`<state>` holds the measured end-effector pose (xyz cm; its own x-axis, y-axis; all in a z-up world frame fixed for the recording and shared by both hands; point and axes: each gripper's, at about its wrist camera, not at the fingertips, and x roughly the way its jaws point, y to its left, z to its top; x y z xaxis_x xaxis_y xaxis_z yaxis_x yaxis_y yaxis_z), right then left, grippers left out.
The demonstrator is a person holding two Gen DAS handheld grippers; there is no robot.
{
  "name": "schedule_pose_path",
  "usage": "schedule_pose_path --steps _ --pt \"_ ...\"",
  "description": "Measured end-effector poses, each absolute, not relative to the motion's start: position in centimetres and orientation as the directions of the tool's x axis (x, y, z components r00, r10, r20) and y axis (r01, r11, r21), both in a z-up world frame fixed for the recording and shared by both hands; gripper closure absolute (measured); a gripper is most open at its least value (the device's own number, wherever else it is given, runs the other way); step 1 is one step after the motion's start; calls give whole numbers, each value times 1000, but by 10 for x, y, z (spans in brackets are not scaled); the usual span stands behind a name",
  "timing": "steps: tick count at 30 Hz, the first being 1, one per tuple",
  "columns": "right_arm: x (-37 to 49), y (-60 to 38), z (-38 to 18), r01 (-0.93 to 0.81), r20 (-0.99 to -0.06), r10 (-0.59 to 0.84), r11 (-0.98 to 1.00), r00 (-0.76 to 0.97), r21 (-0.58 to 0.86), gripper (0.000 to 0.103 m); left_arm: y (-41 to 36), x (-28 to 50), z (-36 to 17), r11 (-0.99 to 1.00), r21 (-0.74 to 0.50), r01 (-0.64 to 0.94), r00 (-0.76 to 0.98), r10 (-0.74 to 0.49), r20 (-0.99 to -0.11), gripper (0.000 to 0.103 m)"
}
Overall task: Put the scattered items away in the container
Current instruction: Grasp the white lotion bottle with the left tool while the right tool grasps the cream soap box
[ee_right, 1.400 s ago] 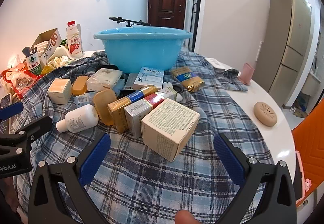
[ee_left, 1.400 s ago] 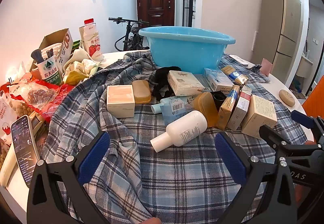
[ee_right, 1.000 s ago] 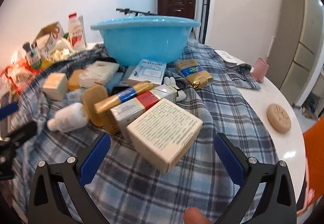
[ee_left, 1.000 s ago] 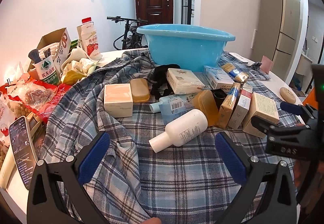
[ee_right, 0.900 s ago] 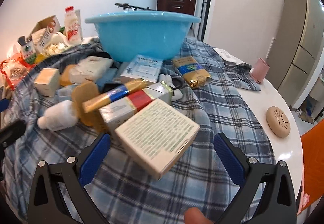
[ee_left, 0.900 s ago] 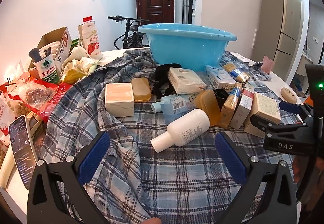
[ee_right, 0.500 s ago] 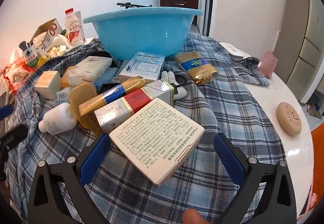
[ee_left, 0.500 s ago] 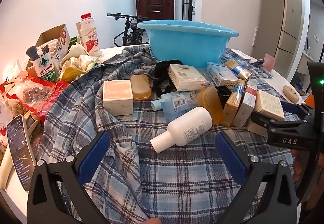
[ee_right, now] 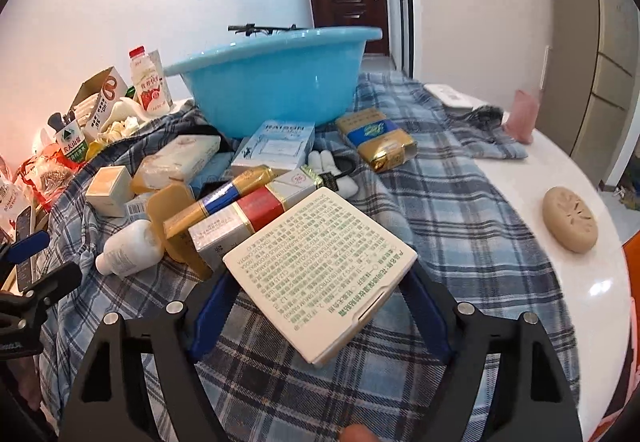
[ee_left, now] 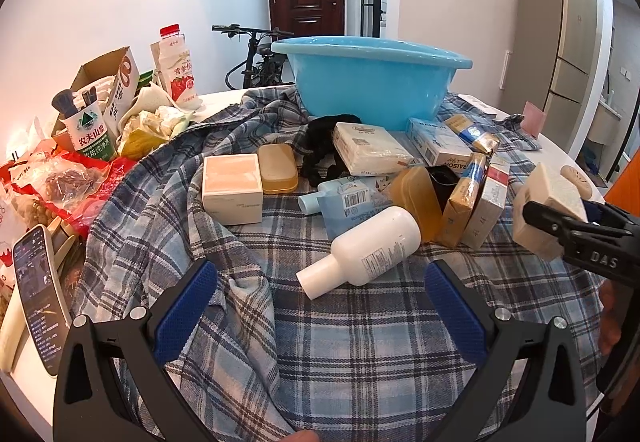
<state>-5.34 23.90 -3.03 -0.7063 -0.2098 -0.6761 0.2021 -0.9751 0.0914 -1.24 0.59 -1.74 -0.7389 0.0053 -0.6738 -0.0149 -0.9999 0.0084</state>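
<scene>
A light blue basin (ee_left: pixel 372 82) stands at the back of a plaid cloth (ee_left: pixel 360 342) strewn with boxes, packets and a white bottle (ee_left: pixel 368 246) lying on its side. My right gripper (ee_right: pixel 318 278) is closing on a cream box with green print (ee_right: pixel 320 254); its blue pads (ee_right: pixel 212 306) rest against the box's two sides. The left wrist view shows that box (ee_left: pixel 548 190) tilted at the right end of the pile, in the right gripper (ee_left: pixel 568 226). My left gripper (ee_left: pixel 320 282) hangs open just short of the white bottle, holding nothing.
Snack bags, a red-capped milk bottle (ee_left: pixel 176 70) and a phone (ee_left: pixel 38 298) crowd the left table edge. A round beige puck (ee_right: pixel 570 218) and a pink cup (ee_right: pixel 520 114) sit on the bare white table (ee_right: pixel 580 282) to the right.
The right gripper's jaws have come in from wide open onto the sides of the cream box, and the box now sits tilted. The left gripper has stayed put.
</scene>
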Motion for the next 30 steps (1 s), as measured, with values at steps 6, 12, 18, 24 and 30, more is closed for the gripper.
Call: schedule_pose_path --steps 6,12,18,24,30 --pt "-44 234 -21 209 -654 -209 -975 -727 79 22 6 -13 -16 -999 -6 -32 -739 28 -673 0" --pt "-40 233 -20 212 -648 -223 -972 -728 96 22 10 -22 -21 -994 -31 -102 -714 94 -694 0" --pt "-37 236 -20 215 -639 -237 -970 -731 114 22 22 -52 -32 -985 10 -175 -672 112 -732 0" --pt "-35 238 -21 218 -635 -245 -968 -733 122 22 27 -72 -47 -974 -36 -221 -604 166 -779 0" --pt "-35 245 -21 225 -626 -265 -964 -733 144 22 35 -77 -55 -971 -7 -238 -600 153 -785 1"
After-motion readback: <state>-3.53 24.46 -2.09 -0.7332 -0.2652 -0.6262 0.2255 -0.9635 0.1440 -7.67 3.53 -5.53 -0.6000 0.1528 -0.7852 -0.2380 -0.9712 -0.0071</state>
